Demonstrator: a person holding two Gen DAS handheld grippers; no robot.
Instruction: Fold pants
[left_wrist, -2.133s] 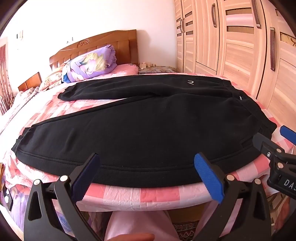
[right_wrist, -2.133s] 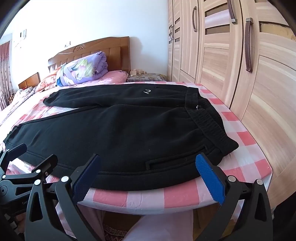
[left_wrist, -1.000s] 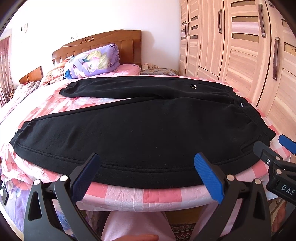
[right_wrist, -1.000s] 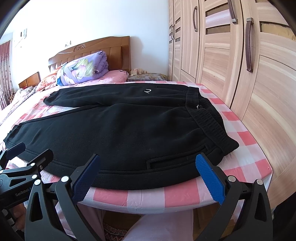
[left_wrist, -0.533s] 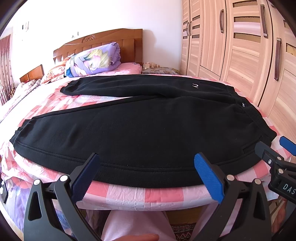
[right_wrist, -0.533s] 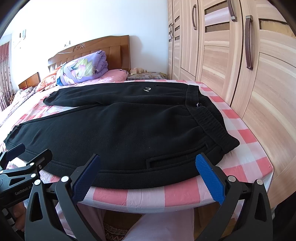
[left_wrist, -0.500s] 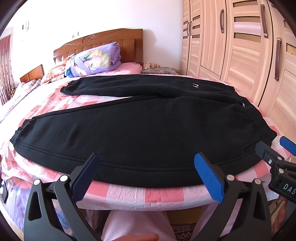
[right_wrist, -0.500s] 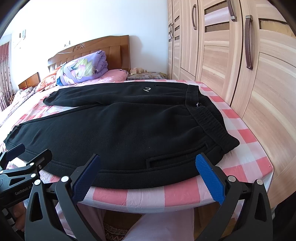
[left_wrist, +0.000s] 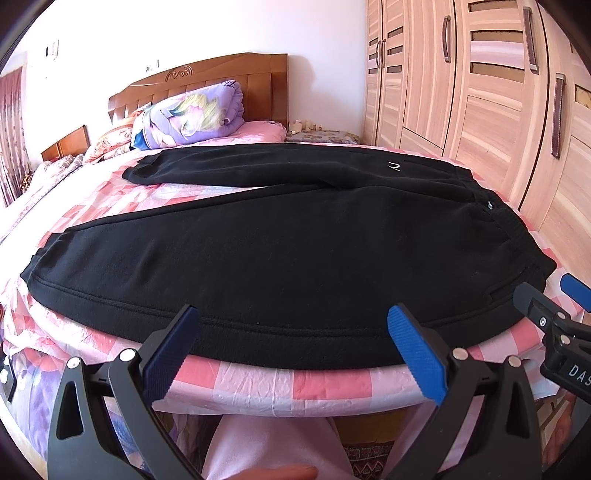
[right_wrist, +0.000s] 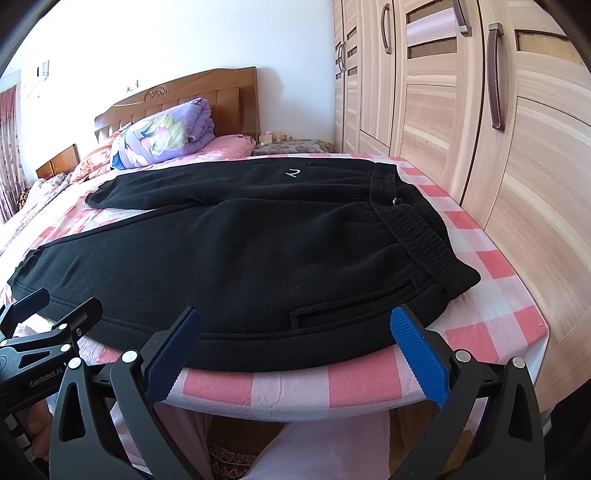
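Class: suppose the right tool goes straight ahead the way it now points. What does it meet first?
Probably the near hem of the black pants lying on the bed; the open right tool holds nothing, though depth is unclear.

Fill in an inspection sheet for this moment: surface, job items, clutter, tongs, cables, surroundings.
Surface: bed with a pink checked sheet.
Job's things: black pants spread flat, unfolded, waistband toward the wardrobe, legs apart.
Clutter: rolled purple quilt by the headboard, clear of the pants.
Tongs: left tongs open, at the near hem, holding nothing; right tongs open, near the pocket end, holding nothing.
Cables: nothing seen.
Surroundings: wooden wardrobe close beside the bed; wooden headboard; person's leg below the bed edge.
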